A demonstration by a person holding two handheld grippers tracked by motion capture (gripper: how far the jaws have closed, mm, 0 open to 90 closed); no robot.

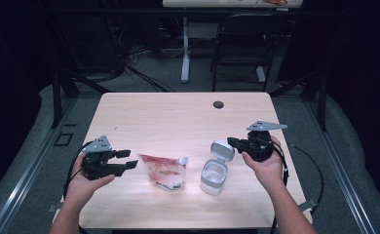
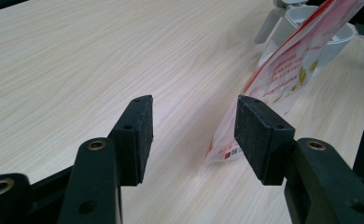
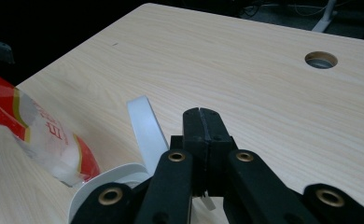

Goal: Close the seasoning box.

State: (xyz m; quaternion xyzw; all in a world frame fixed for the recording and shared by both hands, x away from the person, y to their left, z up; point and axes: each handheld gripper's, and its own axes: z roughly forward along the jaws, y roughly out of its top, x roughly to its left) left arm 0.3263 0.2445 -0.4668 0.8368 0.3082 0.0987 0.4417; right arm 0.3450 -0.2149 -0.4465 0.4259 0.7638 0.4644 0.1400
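A red-and-clear pouch (image 1: 163, 170) with a white spout lies flat on the table's front middle; in the left gripper view the pouch (image 2: 283, 74) sits just right of the jaws. My left gripper (image 1: 128, 159) is open, level with the pouch's left edge, nothing between its pads (image 2: 194, 135). To the right stands a white container (image 1: 213, 176) with its flip lid (image 1: 222, 150) raised. My right gripper (image 1: 231, 142) is shut, its tip right beside the lid's upper edge. In the right gripper view the closed jaws (image 3: 202, 114) sit next to the lid (image 3: 145, 128) above the container rim (image 3: 101, 186).
The light wooden table (image 1: 178, 117) has a round cable hole (image 1: 218, 104) near its far edge, also seen as the hole (image 3: 321, 59). Beyond the table stand a black chair (image 1: 241, 44) and a desk leg (image 1: 185, 48) on the grey floor.
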